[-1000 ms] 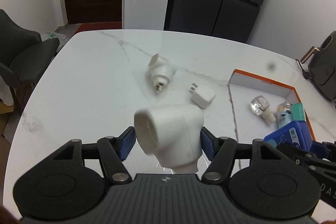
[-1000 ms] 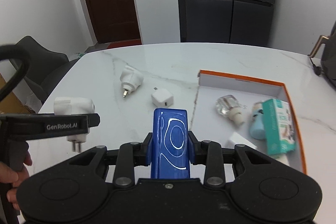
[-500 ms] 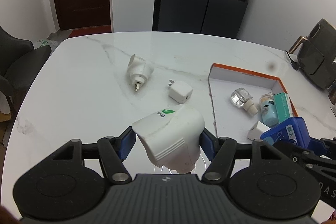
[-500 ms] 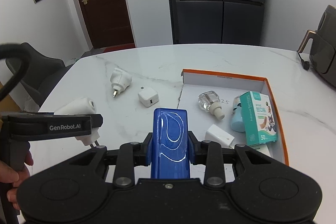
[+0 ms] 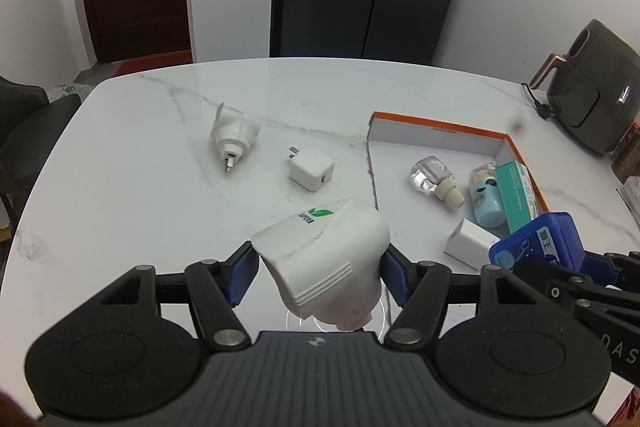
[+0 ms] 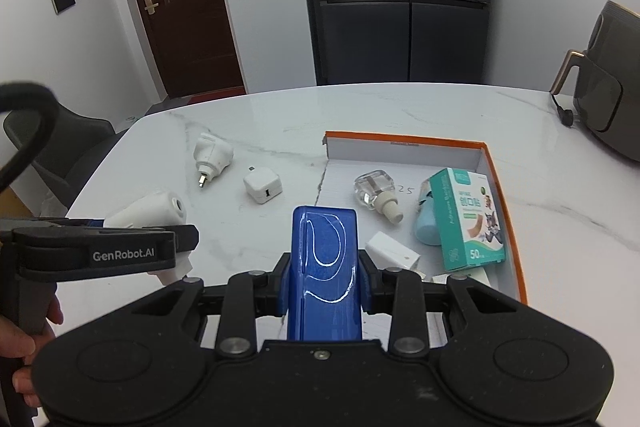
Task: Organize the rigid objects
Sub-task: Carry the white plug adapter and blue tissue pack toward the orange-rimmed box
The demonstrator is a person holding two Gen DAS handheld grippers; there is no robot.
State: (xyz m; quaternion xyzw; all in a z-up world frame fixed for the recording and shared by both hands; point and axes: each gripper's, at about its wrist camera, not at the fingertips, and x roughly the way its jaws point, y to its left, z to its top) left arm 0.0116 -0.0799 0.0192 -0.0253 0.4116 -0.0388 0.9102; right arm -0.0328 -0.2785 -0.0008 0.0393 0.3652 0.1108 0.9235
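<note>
My left gripper (image 5: 320,273) is shut on a white plug-in device (image 5: 326,259) with a green leaf logo, held above the marble table left of the box. My right gripper (image 6: 325,277) is shut on a blue case (image 6: 325,267), held over the near edge of the orange-rimmed white box (image 6: 404,141). In the right wrist view the left gripper (image 6: 168,239) sits at the left with the white device (image 6: 150,211) in it. In the left wrist view the blue case (image 5: 534,247) shows at the right. A white plug adapter (image 5: 232,135) and a white charger cube (image 5: 311,169) lie on the table.
The box holds a clear glass bottle (image 6: 376,193), a light blue bottle (image 6: 426,223), a teal bandage carton (image 6: 470,219) and a small white block (image 6: 392,249). A dark appliance (image 5: 592,111) stands at the table's far right. A dark chair (image 5: 24,131) is at the left edge.
Both grippers have moved to the right toward the box with their loads. The white device has rolled in the left gripper, so its leaf logo now faces up.
</note>
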